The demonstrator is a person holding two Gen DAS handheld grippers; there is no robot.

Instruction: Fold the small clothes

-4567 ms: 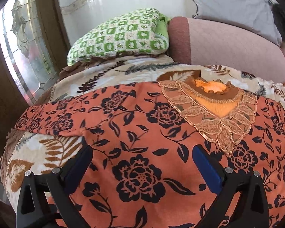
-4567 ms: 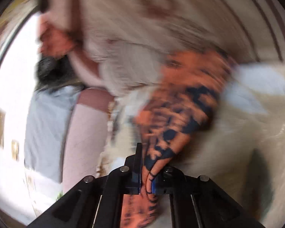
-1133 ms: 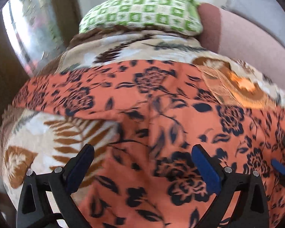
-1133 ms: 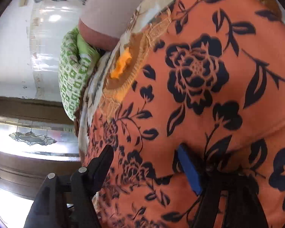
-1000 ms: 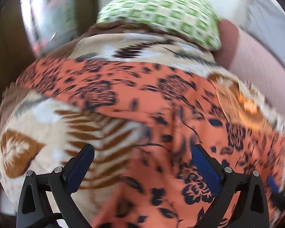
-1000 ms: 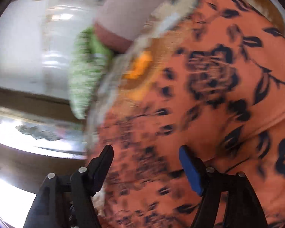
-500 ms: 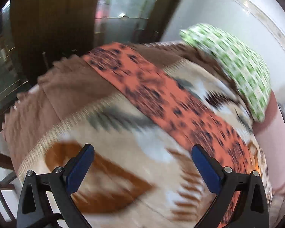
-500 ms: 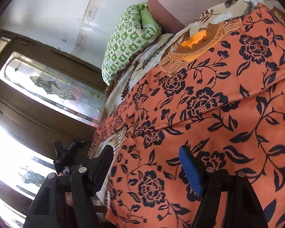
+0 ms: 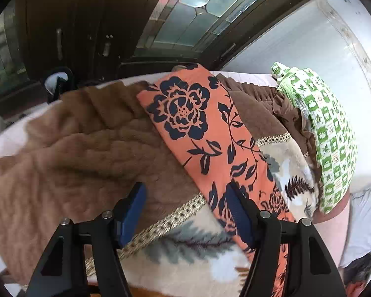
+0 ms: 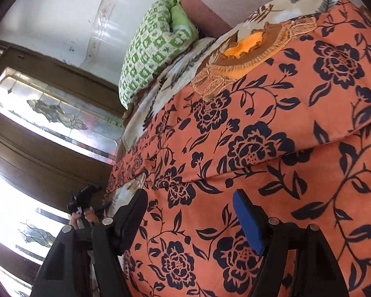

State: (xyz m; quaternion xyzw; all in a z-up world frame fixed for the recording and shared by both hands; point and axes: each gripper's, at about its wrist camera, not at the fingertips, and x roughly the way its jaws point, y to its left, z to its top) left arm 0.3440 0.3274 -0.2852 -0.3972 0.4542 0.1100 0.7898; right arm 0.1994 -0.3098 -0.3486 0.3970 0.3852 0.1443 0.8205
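In the left wrist view, the left gripper is seen with its jaws spread apart and nothing held between them. A sleeve of the orange floral garment is laid diagonally over the brown-edged blanket, its edge passing just beside the right-hand blue pad. A green checked pillow is seen at the right.

In the right wrist view, the right gripper is likewise shown parted and empty. The garment is spread flat beneath and ahead of it, the embroidered neckline lying far from the fingers, towards the pillow.
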